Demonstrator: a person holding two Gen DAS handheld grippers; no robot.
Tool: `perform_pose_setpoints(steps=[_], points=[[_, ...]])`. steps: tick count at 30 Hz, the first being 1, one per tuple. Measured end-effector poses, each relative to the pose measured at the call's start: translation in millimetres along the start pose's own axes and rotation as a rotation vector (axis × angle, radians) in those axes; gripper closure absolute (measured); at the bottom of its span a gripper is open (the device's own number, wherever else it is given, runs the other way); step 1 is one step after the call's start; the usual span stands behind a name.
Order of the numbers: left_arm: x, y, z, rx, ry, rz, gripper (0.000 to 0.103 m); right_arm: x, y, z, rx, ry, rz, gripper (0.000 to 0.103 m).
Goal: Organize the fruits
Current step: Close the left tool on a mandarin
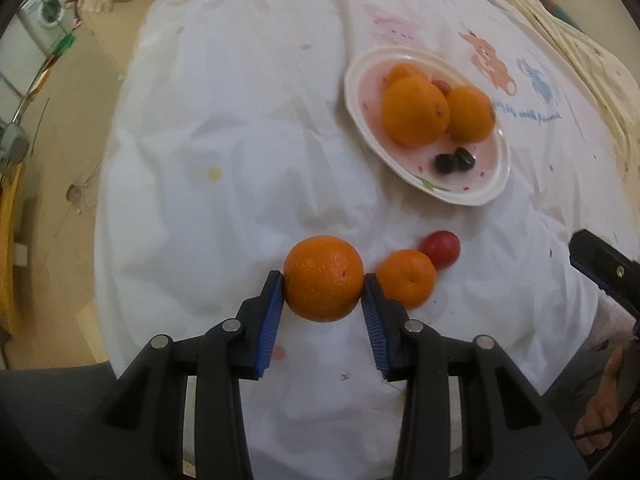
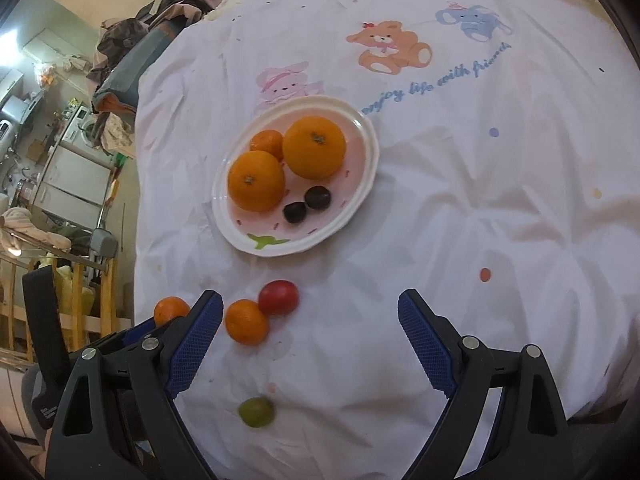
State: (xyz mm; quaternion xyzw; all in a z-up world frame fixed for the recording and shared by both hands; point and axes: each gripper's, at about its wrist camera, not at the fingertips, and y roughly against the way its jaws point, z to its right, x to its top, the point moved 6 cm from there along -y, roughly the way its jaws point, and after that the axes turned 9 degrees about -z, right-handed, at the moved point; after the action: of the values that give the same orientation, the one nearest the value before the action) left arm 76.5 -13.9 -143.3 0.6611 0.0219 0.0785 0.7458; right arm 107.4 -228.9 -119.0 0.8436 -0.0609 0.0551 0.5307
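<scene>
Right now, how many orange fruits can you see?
5. Three sit on the plate: two big, one small. One is in the left claw. One small one lies beside the red fruit.

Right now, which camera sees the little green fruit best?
The right wrist view. The green fruit lies on the white cloth between the open right gripper's fingers, a bit blurry but in full sight. The left wrist view does not show it at all, only the orange pinched in the left gripper.
</scene>
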Motion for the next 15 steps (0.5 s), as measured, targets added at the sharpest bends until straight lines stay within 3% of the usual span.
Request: perform_pose_setpoints(steps=[8, 15], points=[[10.7, 9.0, -6.9, 0.045, 0.066, 0.009, 0.068, 2.5, -9.8, -15.9, -0.014, 0.073, -0.027, 0.011], [14.2, 6.4, -12.8, 0.135, 0.123, -0.049, 0.068, 4.2, -18.1, -7.5, -0.006, 0.021, -0.075, 0.011]])
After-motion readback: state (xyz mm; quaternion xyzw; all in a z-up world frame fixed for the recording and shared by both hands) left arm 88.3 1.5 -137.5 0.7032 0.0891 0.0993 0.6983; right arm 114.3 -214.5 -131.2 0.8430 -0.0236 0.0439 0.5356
